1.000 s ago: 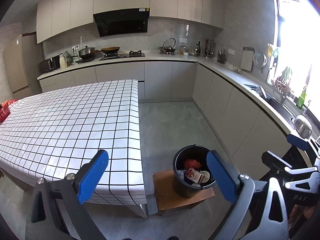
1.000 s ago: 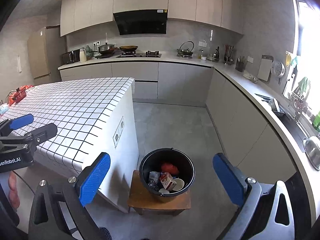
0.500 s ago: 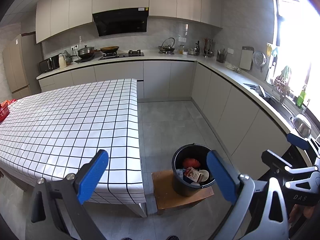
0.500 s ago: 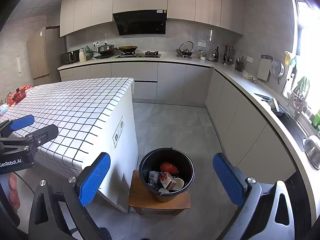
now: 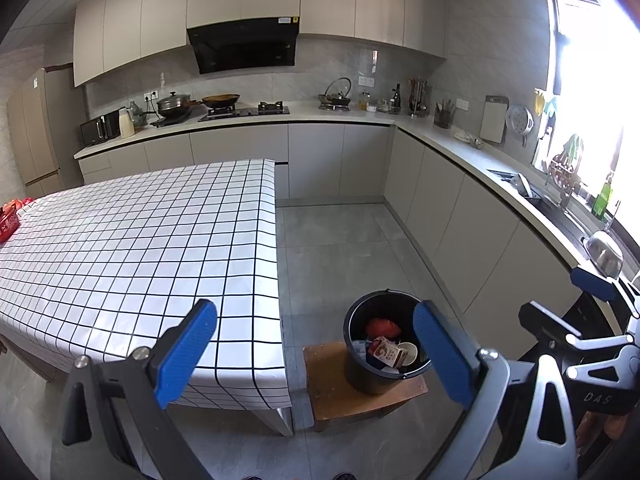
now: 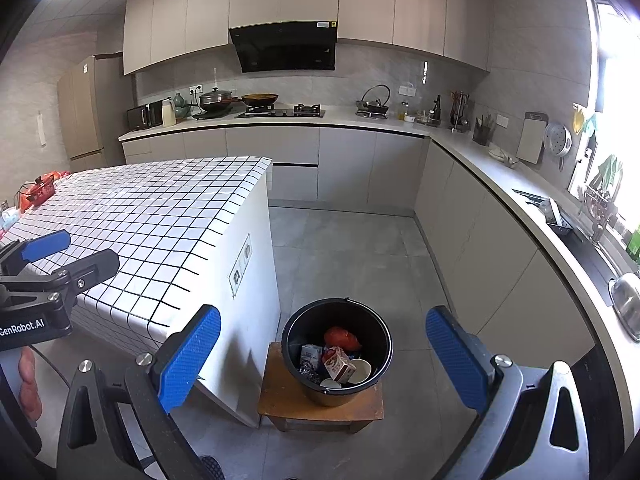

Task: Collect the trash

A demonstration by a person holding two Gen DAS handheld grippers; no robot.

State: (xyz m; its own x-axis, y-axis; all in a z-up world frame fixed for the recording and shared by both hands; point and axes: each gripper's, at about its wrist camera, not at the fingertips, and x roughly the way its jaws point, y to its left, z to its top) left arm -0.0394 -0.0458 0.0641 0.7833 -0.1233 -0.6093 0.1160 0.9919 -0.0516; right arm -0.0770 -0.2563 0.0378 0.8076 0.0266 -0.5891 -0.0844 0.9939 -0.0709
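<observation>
We hold both grippers above the floor, jaws wide apart and empty: the left gripper [image 5: 316,354] and the right gripper [image 6: 324,356]. The trash — a carton [image 6: 339,364], cups and a red wrapper — lies in the black bucket [image 6: 294,334] on a stool [image 6: 280,400] beside the checkered surface [image 5: 132,236].

A big table [image 5: 132,240] wears a white cloth with black squares. Something red [image 6: 40,192] sits at its far end. A small wooden stool [image 6: 288,404] stands on the grey floor beside the table. On the long counter sit a pot [image 5: 174,104], a pan [image 5: 221,100] and a kettle [image 6: 373,105]. A black hood [image 6: 285,46] hangs above the stove [image 6: 280,111].
</observation>
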